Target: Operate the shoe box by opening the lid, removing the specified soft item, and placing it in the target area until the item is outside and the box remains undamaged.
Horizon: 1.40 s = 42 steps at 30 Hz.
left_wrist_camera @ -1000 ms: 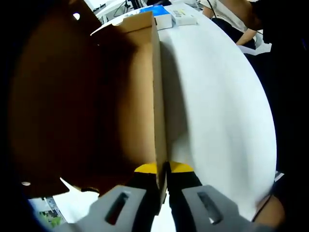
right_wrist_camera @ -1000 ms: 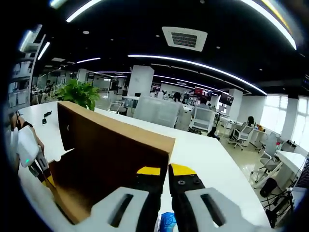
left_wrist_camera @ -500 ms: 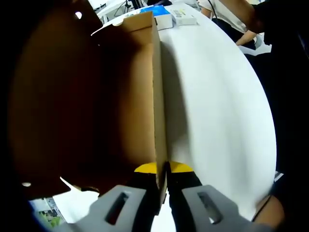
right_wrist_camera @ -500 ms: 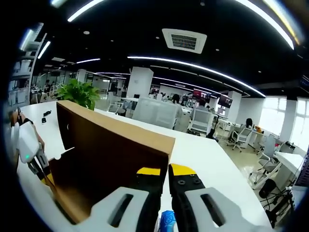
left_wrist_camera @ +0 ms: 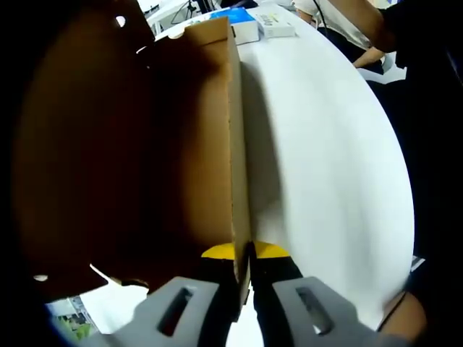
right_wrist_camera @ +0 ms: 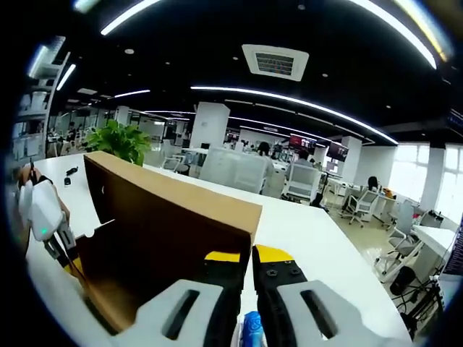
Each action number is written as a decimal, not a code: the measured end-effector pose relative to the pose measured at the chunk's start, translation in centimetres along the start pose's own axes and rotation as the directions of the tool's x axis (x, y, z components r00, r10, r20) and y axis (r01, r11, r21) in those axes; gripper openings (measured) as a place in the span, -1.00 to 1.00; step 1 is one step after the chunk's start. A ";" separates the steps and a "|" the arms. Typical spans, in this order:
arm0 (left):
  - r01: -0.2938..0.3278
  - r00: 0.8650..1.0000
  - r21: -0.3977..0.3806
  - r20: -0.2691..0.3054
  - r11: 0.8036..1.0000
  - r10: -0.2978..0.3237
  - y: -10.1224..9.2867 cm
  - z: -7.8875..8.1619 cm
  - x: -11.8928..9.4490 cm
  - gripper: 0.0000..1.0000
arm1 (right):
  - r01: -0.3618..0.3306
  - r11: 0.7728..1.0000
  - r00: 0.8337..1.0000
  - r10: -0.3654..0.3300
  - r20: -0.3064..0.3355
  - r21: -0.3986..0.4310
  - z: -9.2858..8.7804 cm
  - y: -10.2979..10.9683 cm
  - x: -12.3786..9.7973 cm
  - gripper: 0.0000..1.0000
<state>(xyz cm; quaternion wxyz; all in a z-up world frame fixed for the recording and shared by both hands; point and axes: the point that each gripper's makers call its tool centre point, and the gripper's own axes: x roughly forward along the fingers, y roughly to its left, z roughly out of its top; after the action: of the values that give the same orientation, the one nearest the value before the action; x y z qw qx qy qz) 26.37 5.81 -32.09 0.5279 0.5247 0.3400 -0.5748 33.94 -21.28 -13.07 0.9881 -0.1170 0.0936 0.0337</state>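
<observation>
on the white table [left_wrist_camera: 333, 144] of an open office, both tools pinch the shoe box [left_wrist_camera: 181, 144] walls.

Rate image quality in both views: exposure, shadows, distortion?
Left gripper view: the inside of the cardboard box is deep in shadow, almost black at the left, while the white table is bright and carries a soft shadow beside the box wall. Right gripper view: strong fisheye bend in the ceiling light strips; the far windows are washed out; the box flap is evenly lit.

A white table [left_wrist_camera: 325, 159] carries the brown shoe box [left_wrist_camera: 181, 144], with small boxes [left_wrist_camera: 260, 25] at its far end
</observation>
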 end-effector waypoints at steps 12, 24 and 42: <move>-0.002 1.000 0.002 -0.005 1.000 0.002 0.0 0.0 0.0 -0.91 | -0.003 1.000 1.000 0.003 0.018 0.008 -0.5 0.4 -1.1 -0.95; -0.003 1.000 -0.004 -0.006 1.000 0.003 0.1 0.0 0.0 -0.92 | -0.008 0.999 1.000 0.007 0.023 0.031 -1.6 1.0 -1.8 -0.95; 0.000 1.000 0.001 -0.010 1.000 0.000 -0.1 -0.1 0.0 -0.92 | -0.017 0.998 0.999 0.015 0.028 0.058 -2.0 1.0 -2.3 -0.95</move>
<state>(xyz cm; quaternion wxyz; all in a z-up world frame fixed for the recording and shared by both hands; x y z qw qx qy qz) 26.35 5.93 -32.13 0.5260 0.5277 0.3421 -0.5725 31.29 -20.85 -14.76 0.9920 -0.0869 0.0817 0.0405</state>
